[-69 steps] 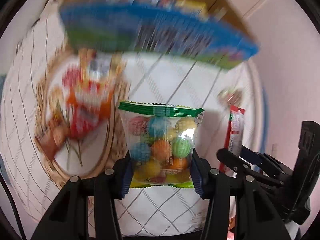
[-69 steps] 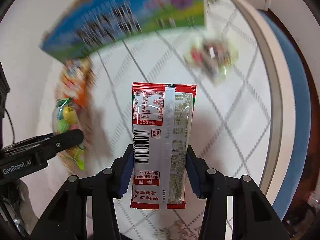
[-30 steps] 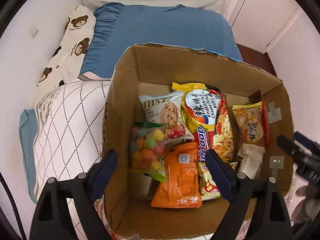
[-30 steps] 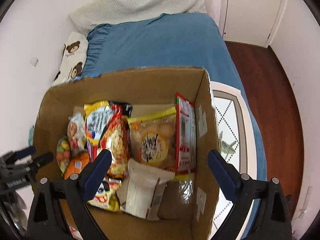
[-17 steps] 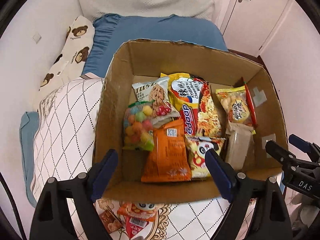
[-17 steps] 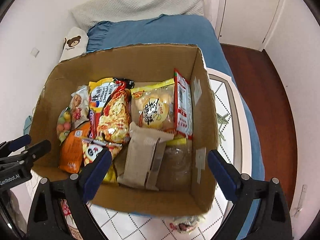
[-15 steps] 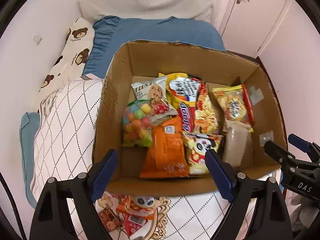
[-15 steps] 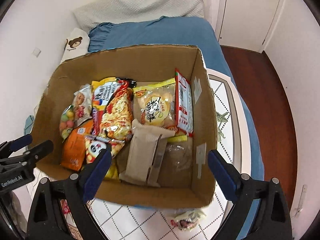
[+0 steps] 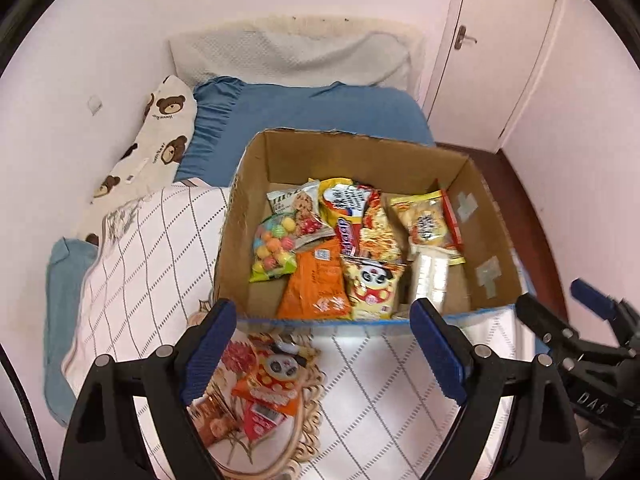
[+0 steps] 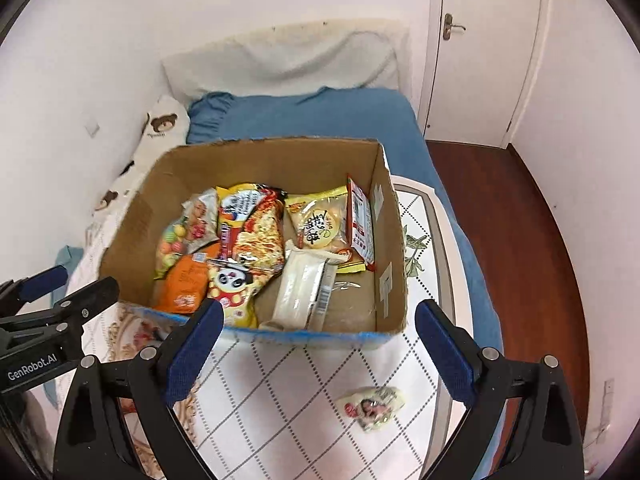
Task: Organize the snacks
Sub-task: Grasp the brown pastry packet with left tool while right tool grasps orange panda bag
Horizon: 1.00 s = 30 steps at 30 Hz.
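Both claws spread, empty: left gripper [image 9: 324,344], right gripper [image 10: 318,346]. Small wrapped snack [image 10: 372,406] looks light, crinkly, slippery; pinch its middle gently.

One cardboard box [image 10: 390,240] holds nine snack packets [image 9: 314,282], one small packet [image 10: 372,406] lies alone on the bed, and a few more, blurred, lie piled [image 9: 264,388].
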Each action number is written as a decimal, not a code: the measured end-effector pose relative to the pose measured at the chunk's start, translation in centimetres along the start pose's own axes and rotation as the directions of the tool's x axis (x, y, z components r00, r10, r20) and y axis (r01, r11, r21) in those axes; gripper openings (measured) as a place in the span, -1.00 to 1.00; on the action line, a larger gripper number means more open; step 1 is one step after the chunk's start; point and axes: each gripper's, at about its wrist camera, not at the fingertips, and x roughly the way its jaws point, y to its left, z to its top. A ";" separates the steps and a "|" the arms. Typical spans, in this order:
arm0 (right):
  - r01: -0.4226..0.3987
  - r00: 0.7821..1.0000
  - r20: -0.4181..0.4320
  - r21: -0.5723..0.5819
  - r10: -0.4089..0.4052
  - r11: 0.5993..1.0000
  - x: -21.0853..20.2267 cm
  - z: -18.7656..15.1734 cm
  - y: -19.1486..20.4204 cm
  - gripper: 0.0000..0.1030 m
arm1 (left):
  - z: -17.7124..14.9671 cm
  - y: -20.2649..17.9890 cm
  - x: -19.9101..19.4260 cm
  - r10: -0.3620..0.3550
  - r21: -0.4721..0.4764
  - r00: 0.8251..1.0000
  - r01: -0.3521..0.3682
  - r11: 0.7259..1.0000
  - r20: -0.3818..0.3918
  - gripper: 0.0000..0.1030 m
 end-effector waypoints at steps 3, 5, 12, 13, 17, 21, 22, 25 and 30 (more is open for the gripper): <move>-0.044 0.999 -0.007 0.017 0.044 0.999 -1.3 -1.0 0.4 0.91 | -1.0 0.8 -1.8 -0.022 -0.029 1.000 0.023 0.999 0.016 0.72; -0.074 0.996 -0.048 0.021 0.075 0.997 -1.4 -2.8 0.8 0.91 | -2.6 1.8 -2.7 -0.020 -0.046 1.000 0.021 0.999 0.022 0.72; -0.061 0.957 -0.279 0.070 0.078 0.996 5.1 -12.5 1.8 0.91 | -11.1 6.8 -0.3 0.113 -0.059 0.989 -0.119 0.991 -0.097 0.72; -0.042 0.949 -0.307 0.077 0.064 0.996 6.4 -13.9 1.9 0.91 | -12.5 7.9 0.8 0.127 -0.067 0.982 -0.137 0.988 -0.137 0.72; 0.021 0.907 -0.420 0.083 0.016 0.996 11.8 -18.2 2.0 0.91 | -16.7 11.9 4.7 0.151 -0.116 0.949 -0.189 0.975 -0.275 0.72; 0.059 0.898 -0.440 0.068 -0.023 0.996 14.0 -19.8 2.1 1.00 | -18.0 13.5 6.7 0.139 -0.109 0.937 -0.182 0.977 -0.321 0.72; 0.064 0.897 -0.441 0.073 -0.026 0.995 14.1 -19.9 2.2 1.00 | -18.0 13.5 7.3 0.141 -0.087 0.935 -0.178 0.980 -0.325 0.72; 0.053 0.882 -0.470 0.045 -0.026 0.998 14.7 -20.0 2.3 1.00 | -16.9 12.3 8.4 0.143 -0.002 0.936 -0.152 0.988 -0.322 0.72; 0.029 0.899 -0.439 0.072 0.006 0.997 12.9 -18.4 2.7 0.54 | -15.1 11.8 9.8 0.115 0.055 0.937 -0.102 0.993 -0.329 0.72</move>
